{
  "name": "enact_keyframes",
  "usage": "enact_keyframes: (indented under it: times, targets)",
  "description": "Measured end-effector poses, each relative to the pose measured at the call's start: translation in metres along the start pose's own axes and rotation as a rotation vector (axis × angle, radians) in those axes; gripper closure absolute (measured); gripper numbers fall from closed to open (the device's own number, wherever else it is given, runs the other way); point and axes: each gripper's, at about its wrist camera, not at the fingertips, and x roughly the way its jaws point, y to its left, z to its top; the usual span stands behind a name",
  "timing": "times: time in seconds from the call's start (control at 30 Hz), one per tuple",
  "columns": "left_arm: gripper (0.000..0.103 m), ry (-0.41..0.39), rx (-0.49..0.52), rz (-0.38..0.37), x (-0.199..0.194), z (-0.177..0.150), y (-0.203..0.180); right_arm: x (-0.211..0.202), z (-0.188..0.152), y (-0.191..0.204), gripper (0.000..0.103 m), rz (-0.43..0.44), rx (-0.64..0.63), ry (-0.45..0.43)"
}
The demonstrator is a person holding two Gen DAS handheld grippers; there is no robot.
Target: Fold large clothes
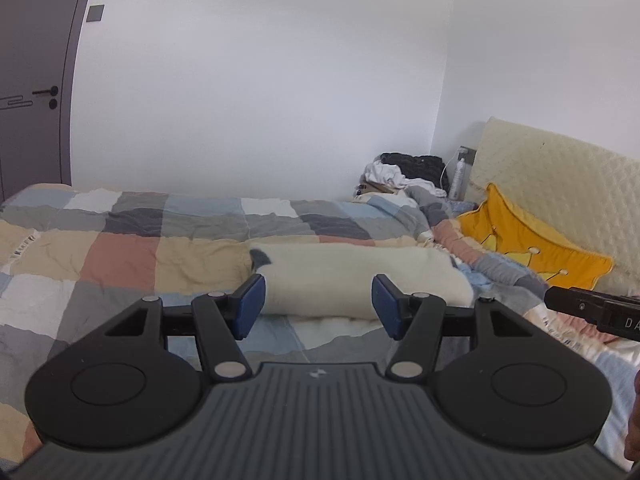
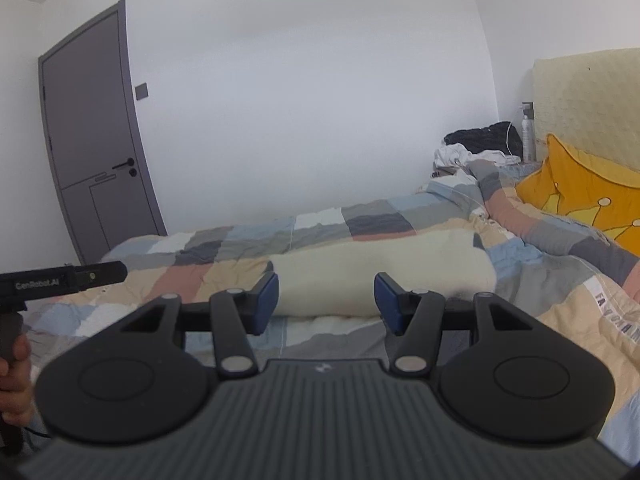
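Note:
A cream, fluffy garment (image 1: 360, 280) lies folded into a long roll on the patchwork quilt (image 1: 120, 256), with a small grey patch at its left end. My left gripper (image 1: 318, 306) is open just in front of it, blue pads apart and nothing pressed between them. In the right wrist view the same garment (image 2: 380, 272) lies just beyond my right gripper (image 2: 326, 302), which is also open and holds nothing. The right gripper's black body (image 1: 592, 308) shows at the right edge of the left view. A hand (image 2: 14, 380) holds the left gripper's body (image 2: 64, 276) at the left edge.
A yellow cushion (image 1: 532, 248) leans on the cream padded headboard (image 1: 552, 184) at the right. A pile of dark and white clothes (image 1: 404, 172) and a spray bottle (image 1: 458, 180) sit in the far corner. A grey door (image 2: 92, 152) stands at the left.

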Motion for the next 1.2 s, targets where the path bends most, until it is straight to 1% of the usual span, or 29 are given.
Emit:
enact_keyframes:
  times: [0.13, 0.2, 0.4, 0.73, 0.93, 0.97, 1.0, 1.03, 1.13, 1.2]
  targets:
    - [0.038, 0.007, 0.019, -0.019, 0.006, -0.006, -0.006, 0.008, -0.012, -0.002, 0.046, -0.007, 0.014, 0.021]
    - [0.038, 0.007, 0.027, -0.017, 0.009, -0.008, -0.008, 0.013, -0.017, -0.002, 0.046, -0.026, 0.02, 0.032]
    - [0.038, 0.013, 0.037, -0.001, 0.015, -0.012, -0.008, 0.019, -0.027, -0.002, 0.046, -0.043, 0.032, 0.052]
    - [0.038, 0.027, 0.01, 0.008, 0.018, -0.016, -0.007, 0.01, -0.028, -0.002, 0.046, -0.061, 0.021, 0.052]
    - [0.035, 0.03, -0.001, 0.012, 0.017, -0.017, -0.007, 0.009, -0.027, -0.002, 0.046, -0.061, 0.018, 0.052]
    - [0.033, 0.031, -0.005, 0.013, 0.017, -0.017, -0.006, 0.008, -0.027, -0.001, 0.046, -0.062, 0.015, 0.052]
    - [0.027, 0.031, -0.009, 0.013, 0.017, -0.017, -0.006, 0.007, -0.026, -0.001, 0.046, -0.062, 0.012, 0.053]
    - [0.025, 0.03, -0.015, 0.017, 0.017, -0.017, -0.005, 0.006, -0.025, -0.001, 0.046, -0.061, 0.011, 0.052]
    - [0.023, 0.034, -0.023, 0.025, 0.017, -0.018, -0.006, 0.005, -0.024, 0.0, 0.046, -0.063, 0.005, 0.052]
    - [0.015, 0.037, -0.033, 0.028, 0.018, -0.018, -0.005, 0.004, -0.023, 0.0, 0.045, -0.064, 0.001, 0.051]
